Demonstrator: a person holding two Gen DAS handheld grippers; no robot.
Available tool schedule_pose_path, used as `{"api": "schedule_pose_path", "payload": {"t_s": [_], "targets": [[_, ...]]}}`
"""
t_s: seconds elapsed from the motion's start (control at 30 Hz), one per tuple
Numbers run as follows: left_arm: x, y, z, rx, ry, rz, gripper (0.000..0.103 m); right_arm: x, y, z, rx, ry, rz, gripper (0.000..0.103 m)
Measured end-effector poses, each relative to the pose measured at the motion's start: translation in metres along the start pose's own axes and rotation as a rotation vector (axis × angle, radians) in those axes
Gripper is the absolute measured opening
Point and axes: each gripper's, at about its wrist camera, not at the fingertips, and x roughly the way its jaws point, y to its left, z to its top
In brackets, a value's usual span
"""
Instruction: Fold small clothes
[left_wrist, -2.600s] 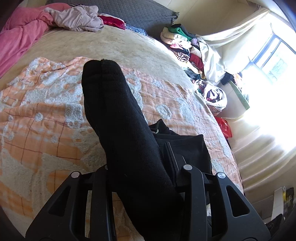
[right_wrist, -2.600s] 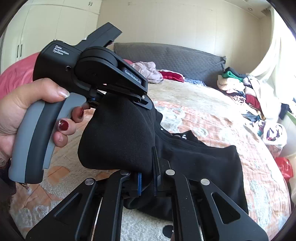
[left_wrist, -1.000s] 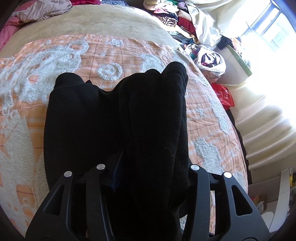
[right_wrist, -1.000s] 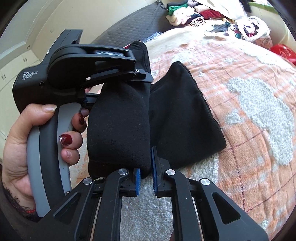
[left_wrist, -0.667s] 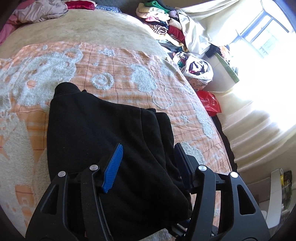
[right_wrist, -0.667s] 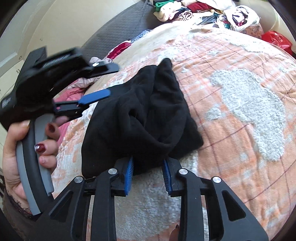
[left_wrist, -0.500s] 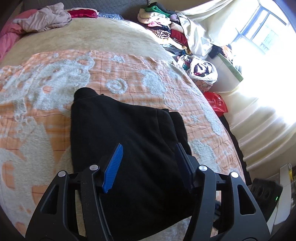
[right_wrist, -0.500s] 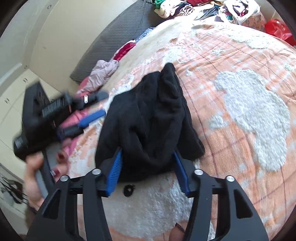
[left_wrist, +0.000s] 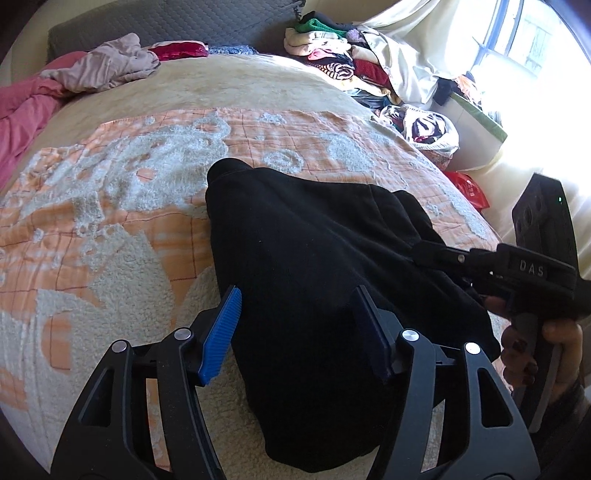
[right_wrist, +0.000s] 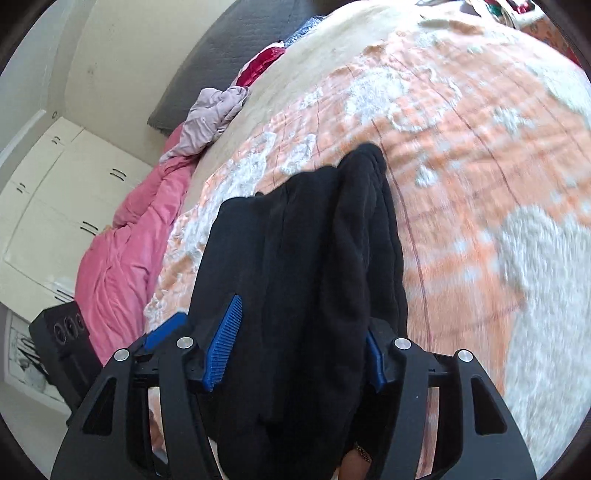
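Note:
A black garment (left_wrist: 314, 258) lies folded in a thick bundle on the orange-and-white fleece blanket (left_wrist: 110, 221) of the bed. My left gripper (left_wrist: 297, 295) hovers over its near end. Its jaws are opening and the blue pads (left_wrist: 221, 332) stand clear of the cloth. In the right wrist view the same black garment (right_wrist: 314, 240) runs between the fingers of my right gripper (right_wrist: 301, 325). Those jaws are closing, but the pads do not press on the cloth. A hand holds the right gripper's body (left_wrist: 532, 273) at the garment's right edge.
A pink duvet (left_wrist: 22, 110) and a crumpled mauve garment (left_wrist: 107, 70) lie at the far left of the bed, by a grey headboard (left_wrist: 166, 26). A pile of clothes (left_wrist: 332, 62), a white bag (left_wrist: 428, 125) and a red bag (left_wrist: 469, 184) sit beyond the right side.
Both grippers have let go of the black garment, which now lies flat and folded. The right jaws went from shut to open. Both hands drew back towards its near end.

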Motion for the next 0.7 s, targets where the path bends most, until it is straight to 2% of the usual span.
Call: {"api": "schedule_pose_path", "payload": {"t_s": [0.07, 0.17, 0.23, 0.33, 0.4, 0.6, 0.7], "targets": [[0.001, -0.002, -0.001, 0.009, -0.006, 0.01, 0.056, 0.008, 0.001, 0.008, -0.059, -0.004, -0.043, 0.047], [0.002, -0.005, 0.0, 0.014, -0.008, 0.013, 0.059, 0.017, 0.016, 0.012, -0.165, -0.014, -0.082, 0.02], [0.002, -0.007, 0.0, 0.02, -0.01, 0.015, 0.059, 0.017, 0.024, 0.016, -0.234, -0.048, -0.091, 0.018], [-0.001, -0.01, 0.001, 0.025, -0.015, 0.011, 0.059, -0.001, 0.041, 0.019, -0.296, -0.128, -0.04, 0.017], [-0.001, -0.011, 0.001, 0.021, -0.02, 0.008, 0.06, -0.006, 0.044, 0.023, -0.333, -0.163, -0.038, 0.017], [0.006, -0.013, -0.004, 0.029, 0.001, 0.016, 0.061, 0.024, 0.001, 0.024, -0.244, -0.05, -0.149, 0.017], [0.005, -0.014, -0.008, 0.03, -0.001, 0.012, 0.062, 0.02, -0.006, 0.022, -0.203, -0.05, -0.126, 0.016]]}}
